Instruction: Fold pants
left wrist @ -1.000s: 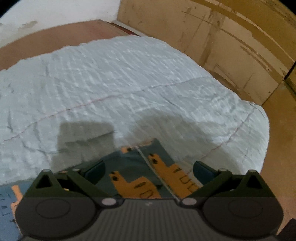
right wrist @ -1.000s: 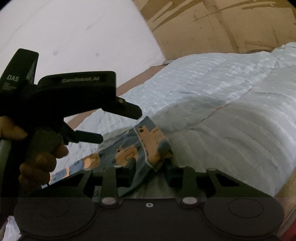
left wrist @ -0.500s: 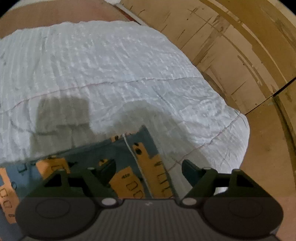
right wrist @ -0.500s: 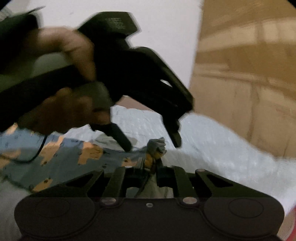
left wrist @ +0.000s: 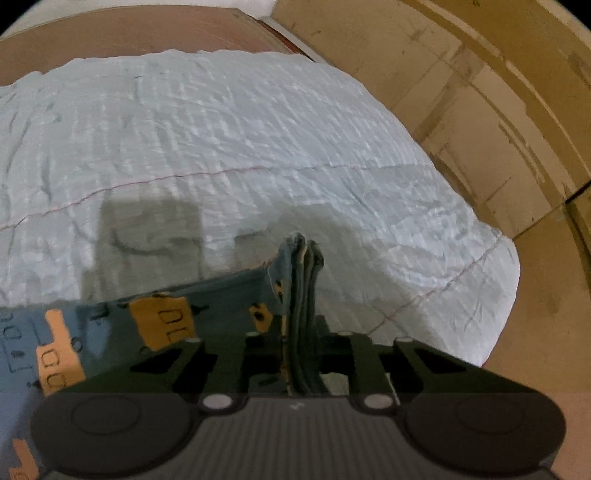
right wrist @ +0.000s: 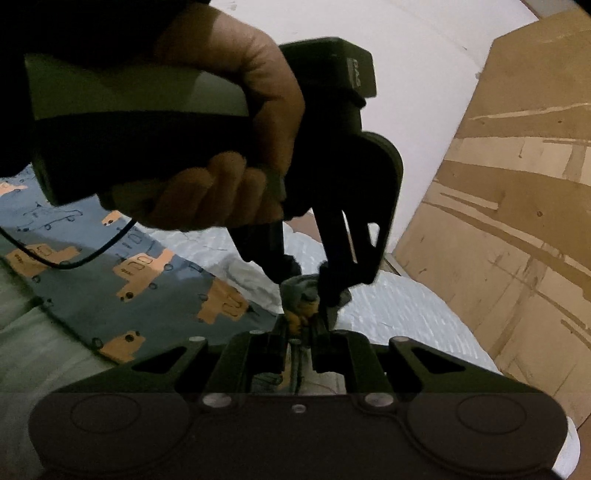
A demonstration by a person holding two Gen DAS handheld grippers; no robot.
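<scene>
The pants (left wrist: 155, 317) are blue-grey with orange vehicle prints and lie on a white quilted cover (left wrist: 240, 147). My left gripper (left wrist: 301, 328) is shut on a bunched, folded edge of the pants that sticks up between its fingers. In the right wrist view the pants (right wrist: 147, 288) spread out to the left. My right gripper (right wrist: 299, 332) is shut on a bunch of the same fabric. The left gripper (right wrist: 306, 284), held in a hand, pinches the fabric just in front of the right one.
The white cover (right wrist: 399, 314) ends at a rounded edge on the right. Cardboard panels (left wrist: 498, 110) stand close beyond it, also in the right wrist view (right wrist: 517, 221). A brown surface (left wrist: 129, 33) and a white wall (right wrist: 406, 55) lie behind.
My left gripper was open over the flat pants edge; it has shut on the bunched edge. The two grippers have come together, and the right one still holds its fabric.
</scene>
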